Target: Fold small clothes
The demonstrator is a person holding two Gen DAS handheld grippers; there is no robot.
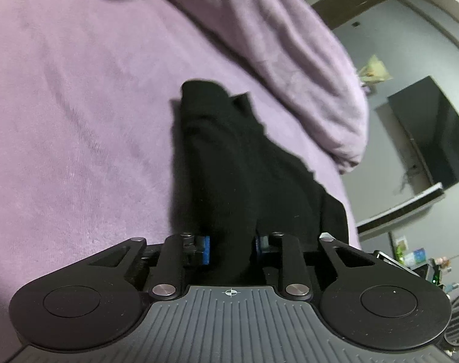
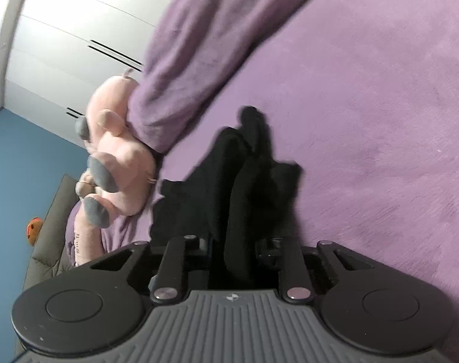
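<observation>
So there's a small black garment [image 1: 229, 157] lying on a bed covered in a fuzzy purple blanket [image 1: 78, 106], and both claws have a piece of it. It's plain black, soft-looking fabric with no print or label showing, and it's pretty rumpled, bunched into long folds instead of lying flat. What kind of garment it is can't be told from the shape.

From the left wrist camera, the left claw [image 1: 232, 246] is pinching a gathered strip of the cloth between its blue pads [image 1: 206, 248]. The fabric runs up and away from the claw in a long dark ridge, with a loose flap hanging off to the right near the bed's edge.

From the right wrist camera, the right claw [image 2: 233, 248] is also clamped on a bunched fold of the same black fabric. Here the cloth fans out into a couple of thick ridges, with a lumpy end sticking out farthest from the camera.

A rolled-up hump of the purple blanket sits just beyond the garment. A pink plush toy [image 2: 114, 157] with grey feet is tucked against that roll on the left side of the right view.
</observation>
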